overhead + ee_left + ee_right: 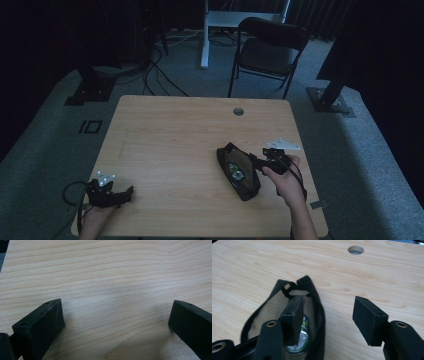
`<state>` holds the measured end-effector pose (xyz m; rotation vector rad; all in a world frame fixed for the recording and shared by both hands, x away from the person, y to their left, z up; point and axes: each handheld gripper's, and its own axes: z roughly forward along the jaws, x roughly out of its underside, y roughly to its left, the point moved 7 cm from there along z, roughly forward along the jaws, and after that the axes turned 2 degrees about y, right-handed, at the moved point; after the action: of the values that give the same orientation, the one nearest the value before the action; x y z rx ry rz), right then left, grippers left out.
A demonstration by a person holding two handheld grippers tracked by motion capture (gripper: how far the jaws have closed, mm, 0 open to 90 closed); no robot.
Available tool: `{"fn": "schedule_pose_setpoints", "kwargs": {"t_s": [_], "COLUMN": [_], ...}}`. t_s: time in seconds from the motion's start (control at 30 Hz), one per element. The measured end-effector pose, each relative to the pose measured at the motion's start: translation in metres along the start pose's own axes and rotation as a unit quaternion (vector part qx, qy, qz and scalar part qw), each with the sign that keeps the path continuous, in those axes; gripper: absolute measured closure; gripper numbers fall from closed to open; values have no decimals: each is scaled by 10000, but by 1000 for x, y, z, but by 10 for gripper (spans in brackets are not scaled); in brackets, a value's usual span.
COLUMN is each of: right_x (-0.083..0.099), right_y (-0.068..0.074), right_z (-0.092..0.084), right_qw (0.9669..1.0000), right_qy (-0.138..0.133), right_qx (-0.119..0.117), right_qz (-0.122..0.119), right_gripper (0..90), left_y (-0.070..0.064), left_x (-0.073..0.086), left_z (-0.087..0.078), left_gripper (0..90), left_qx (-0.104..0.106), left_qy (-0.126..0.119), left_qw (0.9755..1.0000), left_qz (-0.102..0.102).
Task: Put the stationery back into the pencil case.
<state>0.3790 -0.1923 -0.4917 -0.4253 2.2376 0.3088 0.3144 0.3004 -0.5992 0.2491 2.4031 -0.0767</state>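
the right gripper (332, 322) is hovering half open and empty, one jaw over the open black pouch (274, 312), likely reaching inside; the left gripper (115, 325) is resting wide open, empty.

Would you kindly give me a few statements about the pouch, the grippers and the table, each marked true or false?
1. The black pouch lies open on the table. True.
2. The left gripper is clamped on the pouch. False: its jaws stand apart over bare wood, far from the pouch.
3. A round shiny object sits inside the pouch. True.
4. The right gripper has its jaws pressed shut. False: they stand apart, one jaw over the pouch's opening.
5. A chair stands beyond the table. True.
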Motion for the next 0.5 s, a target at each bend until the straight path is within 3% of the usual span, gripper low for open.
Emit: {"fn": "schedule_pose_setpoints", "kwargs": {"t_s": [0.37, 0.5], "right_x": [16, 26], "right_y": [-23, -31], "right_z": [-3, -2], "right_qw": [9997, 9995], "right_qy": [-32, 70], "right_qx": [177, 204], "right_qz": [184, 226], "right_gripper": [388, 385], "left_y": [0, 0], "left_x": [0, 0], "left_z": [0, 0], "left_gripper": [3, 3], "left_qx": [-1, -1], "left_qy": [-1, -8], "left_qw": [10000, 10000], "left_qz": [0, -2]}}
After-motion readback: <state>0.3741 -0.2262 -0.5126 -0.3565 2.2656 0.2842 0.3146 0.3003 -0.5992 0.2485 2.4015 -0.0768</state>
